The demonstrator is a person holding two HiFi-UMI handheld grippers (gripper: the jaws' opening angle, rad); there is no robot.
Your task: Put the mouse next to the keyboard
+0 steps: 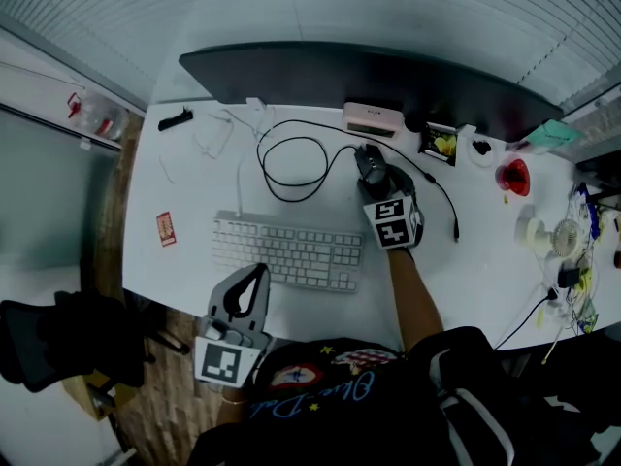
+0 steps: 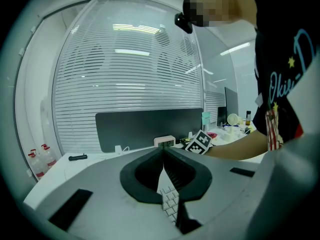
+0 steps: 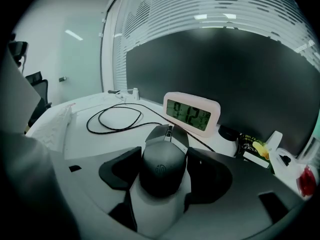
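The dark wired mouse [image 1: 372, 166] lies on the white desk, beyond the right end of the white keyboard [image 1: 286, 250]. My right gripper [image 1: 374, 177] reaches over it from the near side. In the right gripper view the mouse [image 3: 162, 166] sits between the wide-spread jaws of the right gripper [image 3: 165, 151], which stands open around it. My left gripper [image 1: 258, 276] hovers at the desk's near edge over the keyboard's front. Its jaws meet at the tip with nothing between them in the left gripper view [image 2: 162, 151], and keyboard keys [image 2: 170, 201] show below.
A pink digital clock [image 1: 373, 119] stands just behind the mouse, in front of the dark monitor [image 1: 359, 81]. The mouse cable [image 1: 291, 163] loops left of it. A red cup [image 1: 512, 176], a small fan [image 1: 563, 233] and clutter fill the right end. A red card [image 1: 166, 228] lies left.
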